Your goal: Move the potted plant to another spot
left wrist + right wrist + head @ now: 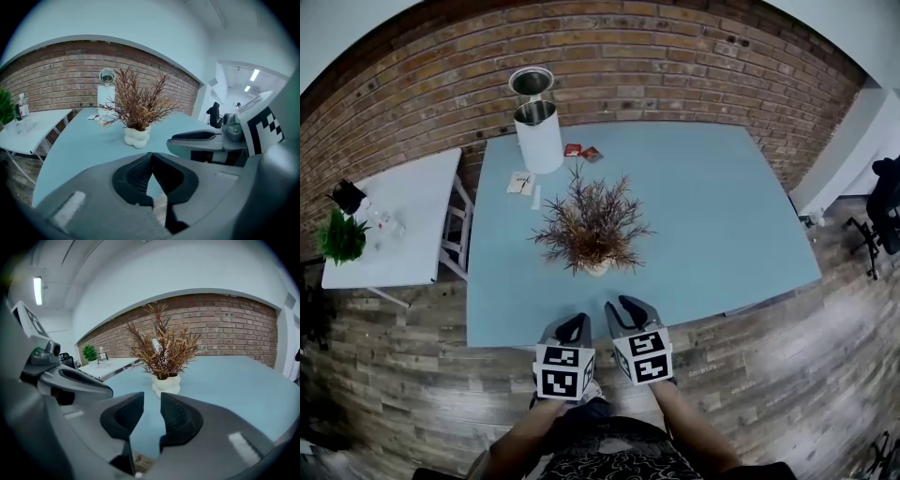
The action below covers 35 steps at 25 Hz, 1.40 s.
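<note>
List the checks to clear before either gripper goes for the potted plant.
1. Dried brown plant in its lumpy white pot upright on the light blue table: ok.
2. Left gripper open to take it: not ok, jaws together, empty.
3. Right gripper open enough: not ok, only a narrow gap, nothing in it.
4. Path from both grippers to the pot: ok, bare tabletop between.
5. Free spot for it: ok, table's right half is bare.
6. Pot's far side: cannot tell.
</note>
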Motion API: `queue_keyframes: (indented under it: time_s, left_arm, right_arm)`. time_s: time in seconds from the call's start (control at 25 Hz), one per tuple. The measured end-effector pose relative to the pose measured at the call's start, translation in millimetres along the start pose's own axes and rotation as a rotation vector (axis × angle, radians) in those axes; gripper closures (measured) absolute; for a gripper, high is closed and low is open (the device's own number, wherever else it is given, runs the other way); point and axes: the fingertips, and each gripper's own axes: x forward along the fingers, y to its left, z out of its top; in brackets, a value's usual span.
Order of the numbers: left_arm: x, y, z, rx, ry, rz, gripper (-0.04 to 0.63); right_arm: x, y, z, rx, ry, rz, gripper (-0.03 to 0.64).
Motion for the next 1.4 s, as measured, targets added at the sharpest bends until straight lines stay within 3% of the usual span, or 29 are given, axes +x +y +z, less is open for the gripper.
queue_keyframes:
  time_s: [0.36, 0.56, 0.72, 1.04, 1.4]
  left_arm:
    - [20, 33, 13, -0.005, 0.009, -0.011, 0.595]
    - [30, 47, 16, -0.008, 0.021, -0.018, 0.595]
    - [40, 54, 19, -0.009, 0.027, -0.025, 0.595]
    - [52, 63, 23, -0.013, 0.036, -0.048, 0.595]
    - [53, 75, 22, -0.028, 0.029, -0.052, 0.595]
  right_arm:
    - [46, -18, 7, 0.008, 0.021, -0.053, 0.473]
    - [70, -27, 8, -0.008, 0.036, -0.061, 0.387]
    - [84, -37, 10, -0.012, 0.034, -0.081, 0.359]
    - [107, -39, 10, -0.041, 0.083, -0.057, 0.232]
    - [130, -47, 8, -0.054, 0.102, -0.058, 0.182]
